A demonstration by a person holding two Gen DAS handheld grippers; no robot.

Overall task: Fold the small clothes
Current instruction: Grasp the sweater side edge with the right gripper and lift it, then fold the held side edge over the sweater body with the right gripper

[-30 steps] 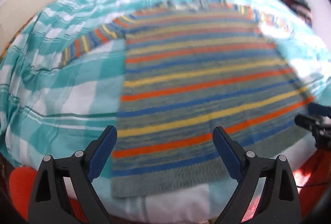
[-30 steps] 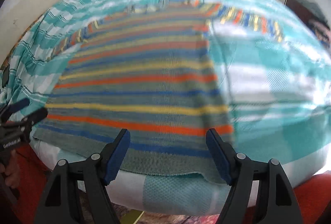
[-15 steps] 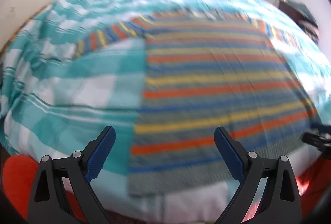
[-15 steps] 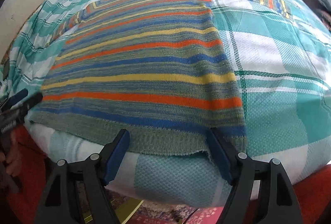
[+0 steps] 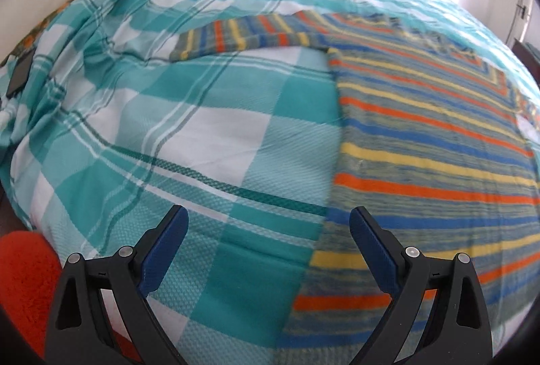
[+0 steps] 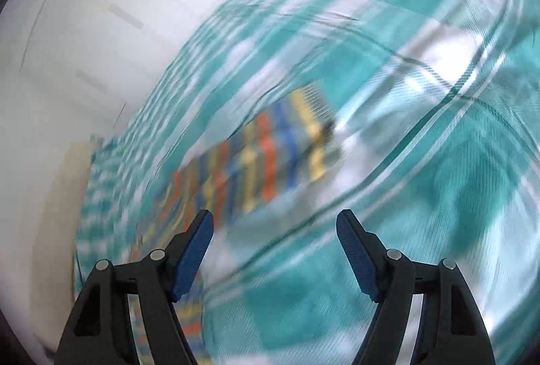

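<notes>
Sweater (image 5: 422, 142) lies flat on bedspread (image 5: 209, 129), body right of left gripper (image 5: 268, 230), side edge running between its fingers, sleeve (image 5: 243, 36) stretched across bedspread beyond. Left gripper spread wide, holding nothing. Right gripper (image 6: 275, 233) likewise spread, empty, above bedspread with sleeve end just beyond its left finger. Red patch (image 5: 23, 277) below bedspread edge. Wall (image 6: 101, 27) behind bedspread. Right view heavily blurred, shows sleeve only; left view shows sweater body.

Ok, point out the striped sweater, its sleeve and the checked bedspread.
striped sweater (image 5: 422, 162), left wrist view, middle of the body panel.
sleeve (image 5: 236, 36), left wrist view, mid-length of the outstretched sleeve.
checked bedspread (image 5: 202, 135), left wrist view, bare white square left of the sweater.
</notes>
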